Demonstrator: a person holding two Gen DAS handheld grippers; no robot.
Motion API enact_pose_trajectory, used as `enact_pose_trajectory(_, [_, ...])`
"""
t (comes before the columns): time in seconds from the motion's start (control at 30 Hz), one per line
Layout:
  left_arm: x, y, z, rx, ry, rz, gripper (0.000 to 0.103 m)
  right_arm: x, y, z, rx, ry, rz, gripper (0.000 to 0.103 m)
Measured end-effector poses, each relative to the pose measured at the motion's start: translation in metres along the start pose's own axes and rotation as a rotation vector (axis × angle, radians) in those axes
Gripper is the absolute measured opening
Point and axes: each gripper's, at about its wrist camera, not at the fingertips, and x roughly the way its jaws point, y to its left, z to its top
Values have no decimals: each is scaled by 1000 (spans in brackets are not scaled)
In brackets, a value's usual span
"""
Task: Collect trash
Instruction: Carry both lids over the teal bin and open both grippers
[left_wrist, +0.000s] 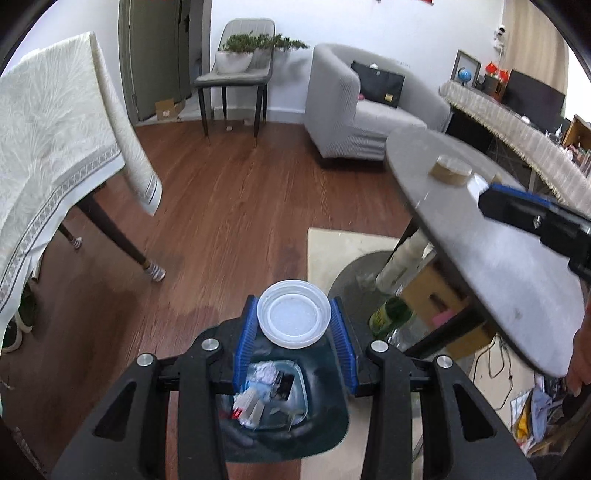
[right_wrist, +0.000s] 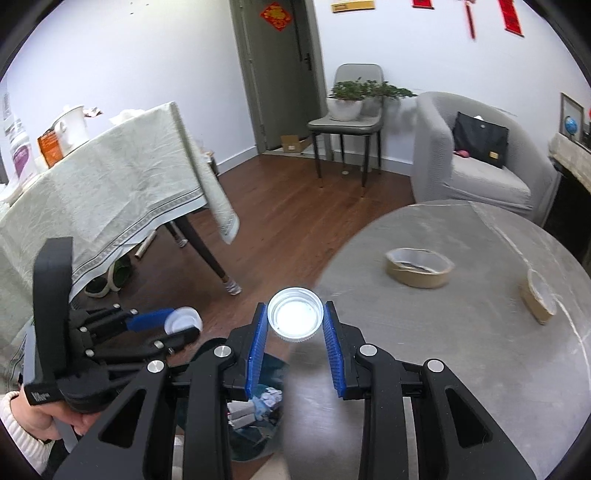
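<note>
My left gripper (left_wrist: 293, 314) is shut on a white plastic lid (left_wrist: 293, 318) and holds it above a dark green trash bin (left_wrist: 325, 417) on the floor, which holds crumpled paper and wrappers (left_wrist: 258, 391). The left gripper also shows in the right wrist view (right_wrist: 177, 325), lid between its fingers. My right gripper (right_wrist: 295, 317) is shut on a white ribbed bottle cap (right_wrist: 295, 318) at the near edge of the round grey table (right_wrist: 461, 332), over the bin (right_wrist: 258, 410). The right gripper's finger (left_wrist: 517, 206) shows over the table in the left wrist view.
Two tape rolls (right_wrist: 419, 266) (right_wrist: 540, 297) lie on the round table. A cloth-covered table (right_wrist: 110, 184) stands left, with a chair (right_wrist: 347, 122) and grey armchair (right_wrist: 476, 155) behind. A green bottle (left_wrist: 391, 314) and cardboard box (left_wrist: 443, 302) sit under the round table.
</note>
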Motion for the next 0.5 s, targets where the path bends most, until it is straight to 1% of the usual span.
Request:
enact_pose_trajectory(0.1, [6, 10, -10, -11, 64, -5, 42, 9, 16, -1, -16, 13, 16, 31])
enact_pose_trajectory(0.27, [12, 25, -21, -43, 146, -26, 42, 21, 37, -1, -38, 33, 35, 31])
enact_pose_trajectory(0.33, [12, 30, -23, -46, 158, -23, 44, 27, 44, -2, -45, 42, 43, 31])
enact_pose_trajectory(0.37, [11, 33, -24, -45, 161, -22, 50, 31, 48, -2, -52, 50, 45, 31])
enact_pose_trajectory(0.4, [10, 36, -25, -43, 162, -23, 52, 34, 52, -3, -57, 56, 48, 31])
enact_pose_trajectory(0.5, [6, 42, -26, -42, 153, -20, 54, 44, 60, -4, -65, 75, 50, 31])
